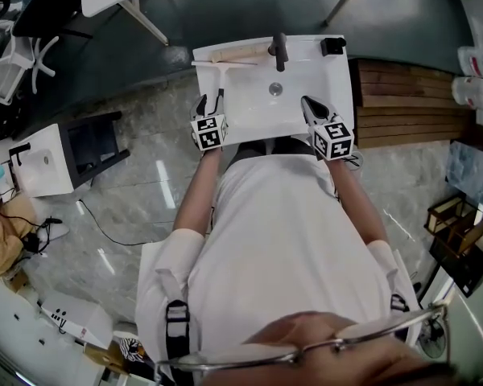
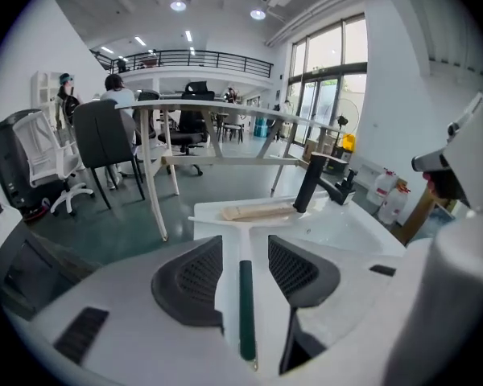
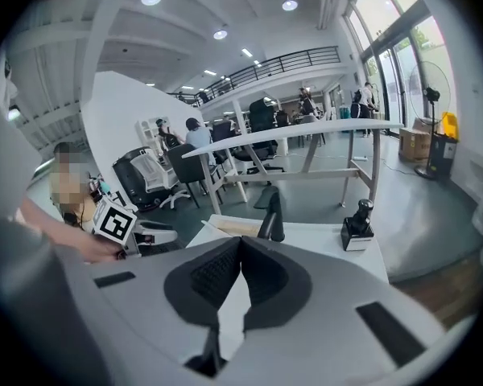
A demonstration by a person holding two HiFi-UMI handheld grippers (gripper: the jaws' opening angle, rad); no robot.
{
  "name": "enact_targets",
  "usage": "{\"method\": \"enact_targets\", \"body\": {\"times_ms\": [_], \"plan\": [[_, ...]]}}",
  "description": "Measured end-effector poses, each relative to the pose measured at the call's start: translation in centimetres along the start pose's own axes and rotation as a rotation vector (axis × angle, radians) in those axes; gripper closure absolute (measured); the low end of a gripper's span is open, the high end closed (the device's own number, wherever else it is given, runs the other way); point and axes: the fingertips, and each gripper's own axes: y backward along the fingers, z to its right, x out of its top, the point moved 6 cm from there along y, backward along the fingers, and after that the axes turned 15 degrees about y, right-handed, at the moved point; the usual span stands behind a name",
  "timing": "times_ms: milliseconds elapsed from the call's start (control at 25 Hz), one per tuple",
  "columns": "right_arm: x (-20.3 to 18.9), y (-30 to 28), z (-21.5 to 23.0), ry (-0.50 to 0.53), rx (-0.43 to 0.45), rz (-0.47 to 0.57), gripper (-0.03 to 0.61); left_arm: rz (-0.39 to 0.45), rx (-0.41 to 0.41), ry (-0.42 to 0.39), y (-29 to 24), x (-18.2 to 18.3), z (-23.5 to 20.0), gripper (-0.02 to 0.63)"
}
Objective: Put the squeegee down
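Note:
The squeegee lies on the left side of the white sink, white blade across the rim, dark green handle pointing back at me. My left gripper is open at the sink's front left. The handle runs between its two pads with a gap on each side. In the left gripper view the blade rests flat ahead of the left gripper. My right gripper hovers over the sink's front right, and in its own view the right gripper is shut on nothing.
A black faucet stands at the sink's back, a beige wooden piece to its left and a black soap pump to its right. Wooden slats adjoin the sink's right. A white cabinet and black stand sit to the left.

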Motion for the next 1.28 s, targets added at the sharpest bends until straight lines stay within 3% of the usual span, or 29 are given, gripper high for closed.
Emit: {"method": "enact_targets", "body": {"times_ms": [200, 480, 760, 880, 1280], "plan": [[0.6, 0.1, -0.1, 0.103, 0.039, 0.022, 0.573, 0.064, -0.036, 0.069, 2.6, 0.4, 1.3, 0.442], [1.2, 2.0, 0.7, 0.11, 0.102, 0.072, 0.573, 0.175, -0.066, 0.125, 8.2, 1.1, 5.5, 0.489], [1.4, 4.1, 1.2, 0.165, 0.16, 0.111, 0.572, 0.261, -0.033, 0.187, 13.2, 0.9, 8.6, 0.57], [1.8, 4.6, 1.3, 0.186, 0.187, 0.137, 0.574, 0.295, -0.02, 0.199, 14.9, 0.8, 9.6, 0.609], [1.8, 6.3, 1.2, 0.233, 0.209, 0.185, 0.573, 0.363, -0.002, 0.191, 19.3, -0.7, 11.5, 0.611]]}}
